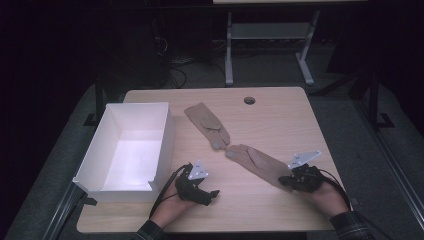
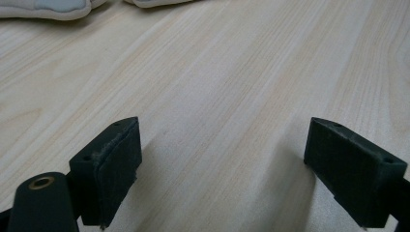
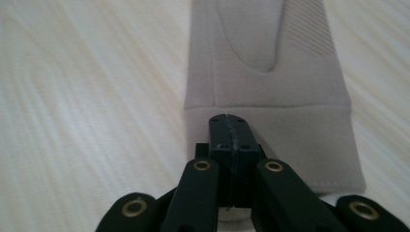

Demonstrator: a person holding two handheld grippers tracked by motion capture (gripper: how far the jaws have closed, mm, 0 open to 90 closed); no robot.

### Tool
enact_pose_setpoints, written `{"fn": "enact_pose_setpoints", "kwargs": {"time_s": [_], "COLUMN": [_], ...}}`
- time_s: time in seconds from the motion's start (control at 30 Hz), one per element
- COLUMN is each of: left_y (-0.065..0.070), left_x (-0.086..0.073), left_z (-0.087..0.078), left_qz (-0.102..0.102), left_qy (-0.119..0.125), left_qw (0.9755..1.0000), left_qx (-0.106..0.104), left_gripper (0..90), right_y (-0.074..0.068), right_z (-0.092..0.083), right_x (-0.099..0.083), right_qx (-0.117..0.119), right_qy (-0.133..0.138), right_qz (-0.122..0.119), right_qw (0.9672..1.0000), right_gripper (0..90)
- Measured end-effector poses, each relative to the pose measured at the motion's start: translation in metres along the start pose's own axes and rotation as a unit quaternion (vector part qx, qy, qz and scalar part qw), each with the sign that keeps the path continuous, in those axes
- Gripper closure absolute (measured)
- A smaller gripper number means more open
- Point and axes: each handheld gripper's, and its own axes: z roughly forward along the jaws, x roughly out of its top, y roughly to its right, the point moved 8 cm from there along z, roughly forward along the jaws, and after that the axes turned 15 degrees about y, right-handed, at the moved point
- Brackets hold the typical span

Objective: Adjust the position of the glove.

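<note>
Currently the near glove (image 1: 260, 165) lies flat on the worktop (image 1: 280, 120), fingers pointing toward the far-left, its cuff toward the person's right hand. The right tongs (image 3: 229, 126) sit over the cuff hem with their jaws pressed together; in the right gripper view the pads meet at the cuff's middle, and a fold of fabric appears pinched between them, though the amount of cloth caught cannot be confirmed. In the high view the right tongs (image 1: 292, 181) rest at the cuff end of this glove, which is not yet lifted from the surface.

The far glove (image 1: 207, 125) lies flat farther back, its fingertips almost meeting those of the near glove. It is untouched.

The left tongs (image 1: 207, 192) rest on bare worktop near the front edge, well apart from both gloves. In the left gripper view the left tongs (image 2: 222, 159) stand wide apart with nothing between the jaws, and the glove fingertips appear at the top edge of that view.

The white box (image 1: 165, 135) stands at the left of the worktop and is empty.

Judgement: work is at an early stage. One glove is being seized at the cuff; neither glove is in the box, so lifting and placing both likely remains.
</note>
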Motion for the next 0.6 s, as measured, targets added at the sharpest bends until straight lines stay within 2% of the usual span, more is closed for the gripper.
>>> {"fn": "enact_pose_setpoints", "kwargs": {"time_s": [0.23, 0.4, 0.47, 0.6], "left_y": [0.000, 0.000, 0.000, 0.000], "left_x": [0.000, 0.000, 0.000, 0.000], "left_z": [0.000, 0.000, 0.000, 0.000], "left_qz": [0.001, 0.000, 0.000, 0.000], "left_qy": [0.000, 0.000, 0.000, 0.000], "left_qw": [1.0000, 1.0000, 1.0000, 1.0000], "left_qx": [0.000, 0.000, 0.000, 0.000], "left_gripper": [12.7, 12.7, 12.7, 12.7], "right_y": [-0.023, -0.042, -0.043, -0.033], "right_z": [0.002, 0.002, 0.002, 0.001], "right_x": [0.000, 0.000, 0.003, 0.013], "right_qx": [0.028, 0.049, 0.046, 0.036], "right_qy": [-0.003, -0.006, -0.003, 0.020], "right_qz": [-0.006, -0.018, -0.029, -0.022], "right_qw": [0.9996, 0.9986, 0.9985, 0.9989], "right_gripper": [90.0, 90.0, 89.7, 89.8]}}
